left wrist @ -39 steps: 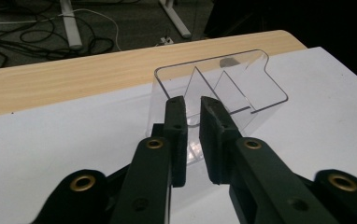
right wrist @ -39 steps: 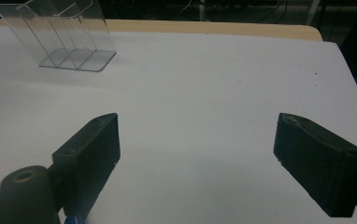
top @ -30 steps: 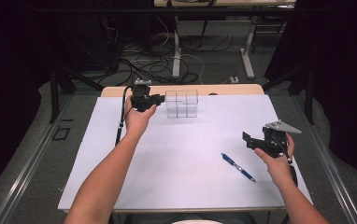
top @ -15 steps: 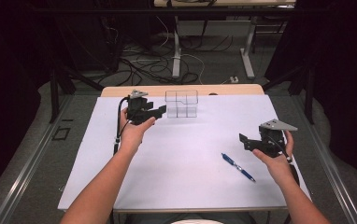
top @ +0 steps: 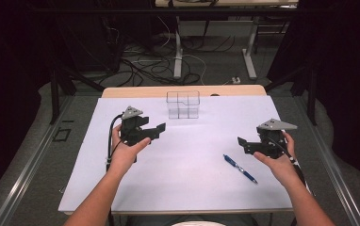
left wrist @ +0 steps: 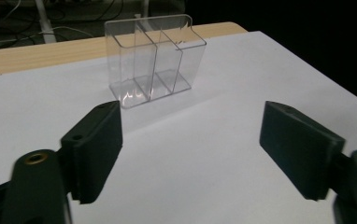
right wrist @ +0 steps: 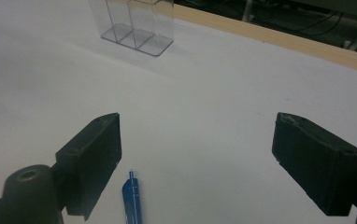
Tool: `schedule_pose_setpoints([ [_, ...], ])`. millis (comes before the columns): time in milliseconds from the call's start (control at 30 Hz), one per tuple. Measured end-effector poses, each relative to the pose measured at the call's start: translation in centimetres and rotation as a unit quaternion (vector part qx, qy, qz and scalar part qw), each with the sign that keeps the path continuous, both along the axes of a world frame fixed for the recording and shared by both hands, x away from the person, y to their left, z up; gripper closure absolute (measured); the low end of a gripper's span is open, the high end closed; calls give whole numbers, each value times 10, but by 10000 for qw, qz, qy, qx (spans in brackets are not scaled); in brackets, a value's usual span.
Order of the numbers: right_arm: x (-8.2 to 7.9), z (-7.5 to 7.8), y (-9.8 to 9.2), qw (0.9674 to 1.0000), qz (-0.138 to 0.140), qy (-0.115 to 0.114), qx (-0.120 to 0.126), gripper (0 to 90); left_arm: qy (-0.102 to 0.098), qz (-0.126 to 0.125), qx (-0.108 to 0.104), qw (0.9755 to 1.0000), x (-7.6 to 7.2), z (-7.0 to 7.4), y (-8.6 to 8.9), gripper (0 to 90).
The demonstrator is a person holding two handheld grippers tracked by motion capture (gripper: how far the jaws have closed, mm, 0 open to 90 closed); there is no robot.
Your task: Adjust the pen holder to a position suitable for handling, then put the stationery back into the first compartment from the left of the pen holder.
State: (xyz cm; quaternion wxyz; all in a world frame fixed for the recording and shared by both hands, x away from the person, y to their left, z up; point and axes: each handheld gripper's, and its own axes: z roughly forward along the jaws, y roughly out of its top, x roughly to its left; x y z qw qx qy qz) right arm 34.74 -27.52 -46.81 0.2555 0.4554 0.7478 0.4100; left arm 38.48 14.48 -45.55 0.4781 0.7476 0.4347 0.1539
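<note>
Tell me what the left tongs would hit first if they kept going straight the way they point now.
Probably the clear divided box: in the left gripper view it stands ahead of the open left tongs, a bit left of the middle of the gap. Only bare white table cover lies between. Depth is hard to judge, so they might pass just beside it.

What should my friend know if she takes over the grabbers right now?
Left gripper: jaws open, holding nothing, in front of the clear organizer and to its left.
Right gripper: jaws open, holding nothing, just above the blue pen.
The pen lies flat on the white table cover, near the right hand. The organizer stands upright at the far edge, its compartments empty.
Done: nothing picked up yet.
Left, probably: grab the pen with the right gripper and stand it in a compartment of the organizer.
</note>
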Motion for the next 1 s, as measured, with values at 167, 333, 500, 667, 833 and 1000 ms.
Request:
schedule_pose_setpoints([
  [167, 1, -3, 3, 9992, 291, 143, -251, 183, 62, -16, 77, 9999, -11, -7, 7, 48],
  [333, 0, -5, 7, 9964, 445, 271, -666, 256, 86, 41, -22, 10000, -21, -13, 18, 2],
  [500, -1, -6, 10, 9937, 598, 401, -859, 286, 47, 38, 88, 9999, -29, -17, 24, 3],
  [667, -2, -5, 15, 9876, 849, 717, -1105, 337, -48, 53, 160, 9998, -35, -19, 28, 3],
  [833, -1, -13, 17, 9774, 1065, 1191, -1383, 417, -79, 51, 131, 9999, -39, -20, 29, 3],
  [1000, -1, -15, 20, 9729, 1150, 1425, -1410, 530, -5, 53, 31, 10000, -43, -23, 30, 5],
])
